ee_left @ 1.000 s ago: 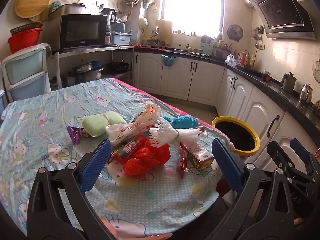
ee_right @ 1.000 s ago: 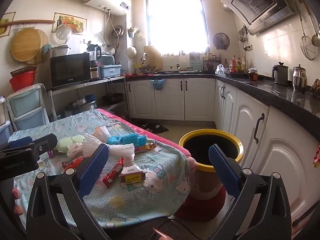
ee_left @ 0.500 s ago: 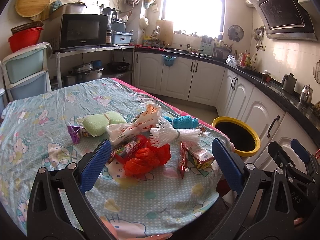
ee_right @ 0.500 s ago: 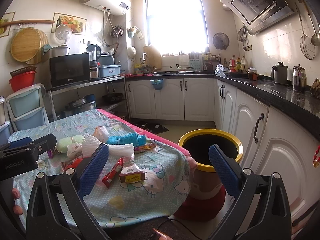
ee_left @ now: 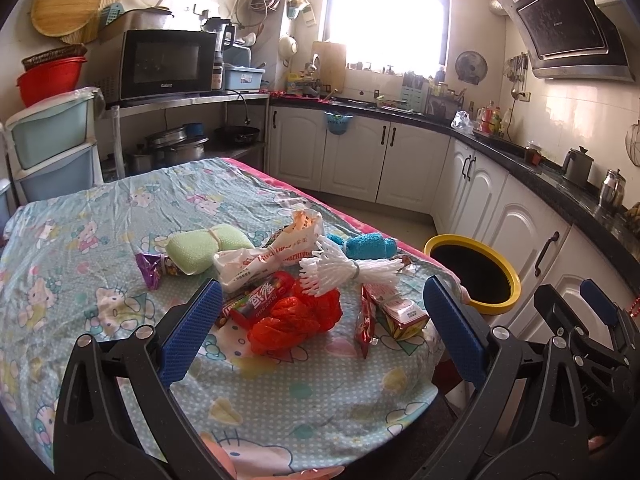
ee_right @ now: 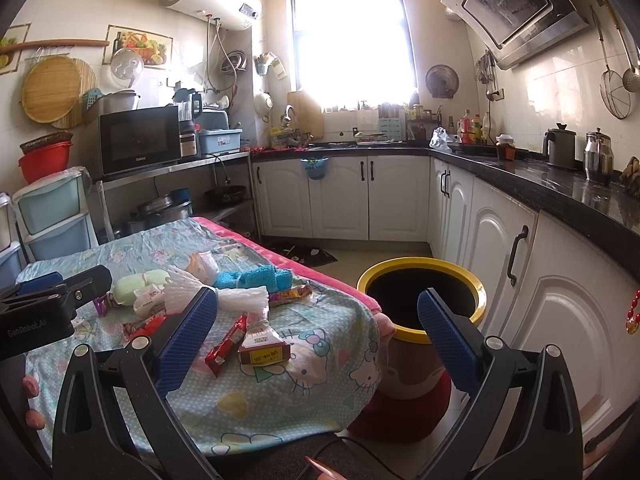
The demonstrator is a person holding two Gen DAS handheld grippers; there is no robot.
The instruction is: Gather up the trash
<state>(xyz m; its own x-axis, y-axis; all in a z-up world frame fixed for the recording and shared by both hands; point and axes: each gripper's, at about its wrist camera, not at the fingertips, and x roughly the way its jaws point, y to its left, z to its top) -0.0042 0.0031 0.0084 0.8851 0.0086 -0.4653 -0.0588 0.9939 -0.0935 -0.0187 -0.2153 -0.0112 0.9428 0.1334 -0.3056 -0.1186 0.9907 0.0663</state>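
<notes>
Cramped kitchen, cartoon-cat tablecloth [ee_left: 100,236] heaped with trash: both the left gripper [ee_left: 320,322] and right gripper [ee_right: 316,326] gape empty, and the red plastic bag [ee_left: 296,318] sits dead ahead of the left one, yellow-rimmed bin [ee_right: 420,304] just beyond the table's corner.

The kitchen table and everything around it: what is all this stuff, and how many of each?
Crumpled red plastic bag: one, red, near table edge.
White foam net bundle: one, white, behind the bag.
Red snack wrapper: one, red, left of the bag.
Small printed carton: one, red and white, at the table's right edge.
Blue rolled towel: one, blue, far right of the pile.
Green sponge bundle: one, pale green, left of the pile.
Yellow-rimmed bin: one, on the floor beside the table.
Black microwave: one, on the shelf.
Left gripper: open, empty.
Right gripper: open, empty.
</notes>
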